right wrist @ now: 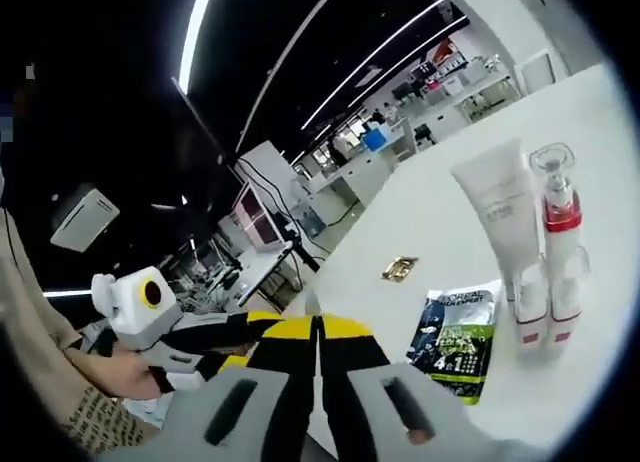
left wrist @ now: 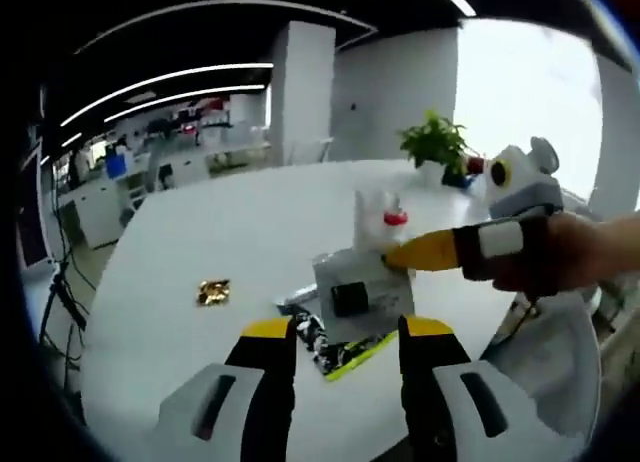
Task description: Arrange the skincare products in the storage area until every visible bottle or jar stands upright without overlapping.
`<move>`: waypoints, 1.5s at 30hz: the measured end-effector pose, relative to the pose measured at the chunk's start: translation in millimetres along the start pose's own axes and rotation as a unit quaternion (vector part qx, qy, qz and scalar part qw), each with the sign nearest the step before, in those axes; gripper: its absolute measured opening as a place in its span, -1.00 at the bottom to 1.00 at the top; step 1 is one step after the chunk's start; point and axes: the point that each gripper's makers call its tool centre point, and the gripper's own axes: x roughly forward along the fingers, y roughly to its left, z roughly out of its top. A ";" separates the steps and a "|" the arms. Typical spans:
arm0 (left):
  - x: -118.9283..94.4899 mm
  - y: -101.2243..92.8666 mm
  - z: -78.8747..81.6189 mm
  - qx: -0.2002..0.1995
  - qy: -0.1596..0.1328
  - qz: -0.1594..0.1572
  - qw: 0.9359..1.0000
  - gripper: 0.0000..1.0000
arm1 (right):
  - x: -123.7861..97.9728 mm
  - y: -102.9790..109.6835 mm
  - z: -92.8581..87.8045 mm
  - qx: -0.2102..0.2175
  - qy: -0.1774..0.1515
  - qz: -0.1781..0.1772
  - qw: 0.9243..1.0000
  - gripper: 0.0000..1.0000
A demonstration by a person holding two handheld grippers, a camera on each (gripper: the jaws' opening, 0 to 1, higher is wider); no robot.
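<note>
Right gripper point(left wrist: 400, 254) partly hiding blurred bottles point(left wrist: 383, 222)

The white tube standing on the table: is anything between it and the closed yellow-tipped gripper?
Looking along the right gripper, nothing visible blocks the tall white plastic tube. A dark printed sachet lies flat on the white table between them, off the tube's base, low enough to pass over.

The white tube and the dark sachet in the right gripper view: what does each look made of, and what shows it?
White tube: probably soft matte plastic, an even dull white with a flat crimped end. Dark sachet: looks like glossy printed film or foil, flat on the white table, with sheen across its print.
</note>
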 end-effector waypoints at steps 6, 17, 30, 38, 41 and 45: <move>-3.2 -2.7 -8.4 -0.118 -0.004 -0.080 0.990 -0.23 | -0.8 8.6 0.4 0.005 0.002 0.017 1.000 -0.98; -22.5 6.7 -13.6 -0.261 -0.036 -0.130 0.956 -0.57 | 7.5 24.2 -8.7 0.031 0.010 0.041 0.999 -0.98; -29.1 25.0 -24.4 -0.292 -0.027 -0.130 0.947 -0.93 | 31.7 32.4 -24.6 0.030 0.031 0.036 0.998 -0.98; -29.3 40.1 -34.7 -0.336 -0.014 -0.110 0.935 -1.00 | 51.4 26.1 -34.4 -0.030 0.045 0.004 0.999 -0.98; -27.1 47.3 -41.6 -0.354 -0.003 -0.101 0.930 -1.00 | 58.0 19.1 -40.2 -0.084 0.066 -0.011 0.994 -0.98; -25.4 54.5 -47.9 -0.374 0.005 -0.089 0.923 -1.00 | 67.9 14.7 -47.0 -0.116 0.085 -0.018 0.989 -0.98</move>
